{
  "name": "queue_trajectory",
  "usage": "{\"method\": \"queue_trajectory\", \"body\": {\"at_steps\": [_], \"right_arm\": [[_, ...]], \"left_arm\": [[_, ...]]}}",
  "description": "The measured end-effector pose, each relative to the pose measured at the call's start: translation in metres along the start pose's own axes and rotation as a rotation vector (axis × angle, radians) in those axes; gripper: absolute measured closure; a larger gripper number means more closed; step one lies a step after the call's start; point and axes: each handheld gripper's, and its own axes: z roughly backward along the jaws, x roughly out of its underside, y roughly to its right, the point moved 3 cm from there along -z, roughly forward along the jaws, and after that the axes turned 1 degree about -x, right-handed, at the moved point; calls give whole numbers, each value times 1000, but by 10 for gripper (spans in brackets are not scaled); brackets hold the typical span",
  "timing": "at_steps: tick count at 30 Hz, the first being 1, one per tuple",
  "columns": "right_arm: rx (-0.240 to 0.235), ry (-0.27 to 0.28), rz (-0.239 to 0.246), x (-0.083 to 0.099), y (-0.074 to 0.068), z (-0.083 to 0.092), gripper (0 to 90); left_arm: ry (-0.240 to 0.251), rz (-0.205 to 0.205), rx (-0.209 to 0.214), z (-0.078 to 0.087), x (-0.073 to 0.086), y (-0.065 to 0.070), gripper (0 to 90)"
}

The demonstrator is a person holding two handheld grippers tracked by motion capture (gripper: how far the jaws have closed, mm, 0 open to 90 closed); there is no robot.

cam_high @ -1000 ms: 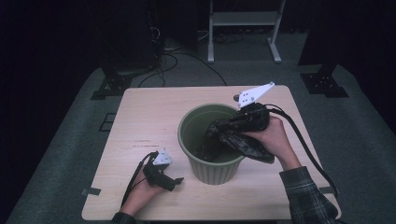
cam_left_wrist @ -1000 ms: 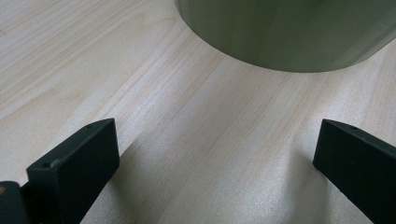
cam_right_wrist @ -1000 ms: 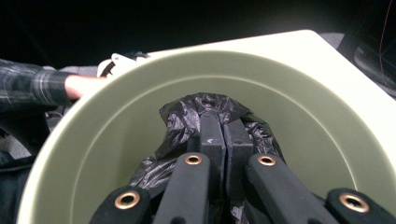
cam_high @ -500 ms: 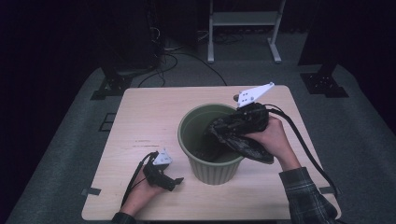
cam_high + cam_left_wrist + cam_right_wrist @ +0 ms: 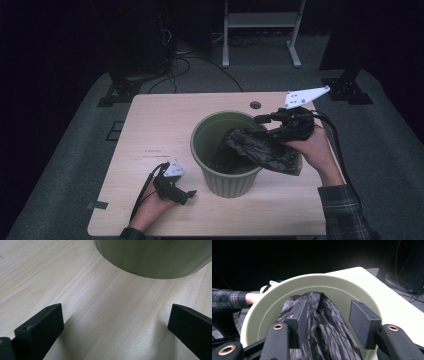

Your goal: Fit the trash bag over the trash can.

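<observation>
Black crinkled plastic bag (image 5: 260,150) drapes over the rim of the green round plastic bin (image 5: 220,175), running between the right gripper's (image 5: 327,322) jaws, which have just been opening and no longer pinch it. Beside the bin, the left gripper (image 5: 175,187) rests wide apart on the wooden table (image 5: 155,125).

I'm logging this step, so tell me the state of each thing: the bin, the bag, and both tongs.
Green bin: upright on the table, unlined.
Black bag: crumpled, draped over the bin's right rim, partly inside.
Right tongs: jaws have just been opening, bag between them, pads not pressing it.
Left tongs: open, nothing held, low over the table beside the bin.
</observation>
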Motion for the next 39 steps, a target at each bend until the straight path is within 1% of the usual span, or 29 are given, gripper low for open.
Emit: {"method": "queue_trajectory", "body": {"at_steps": [3,8,10,15,18,23,27,31,35,37,39], "right_arm": [[11,35,-12,6,1,13,453],[42,48,-26,15,3,31,452],[57,67,-37,21,3,41,449],[92,90,-62,40,3,65,443],[100,111,-81,53,2,78,443],[121,125,-117,75,3,95,442],[131,138,-145,88,4,103,432],[132,154,-161,99,3,107,422],[129,140,-178,109,1,106,405],[122,139,-182,112,0,104,377],[108,148,-188,113,-1,101,328]], "left_arm": [[0,0,-1,0,0,0,0],[0,1,-1,0,0,0,0],[0,2,-1,0,0,0,0],[0,2,-3,0,0,0,0],[0,3,-3,0,0,0,0],[0,3,-3,0,0,0,0],[0,3,-4,0,0,0,0],[-2,3,-4,0,0,0,0],[-2,3,-4,0,0,0,0],[-2,3,-4,0,0,0,0],[-2,3,-4,0,0,0,0]]}}
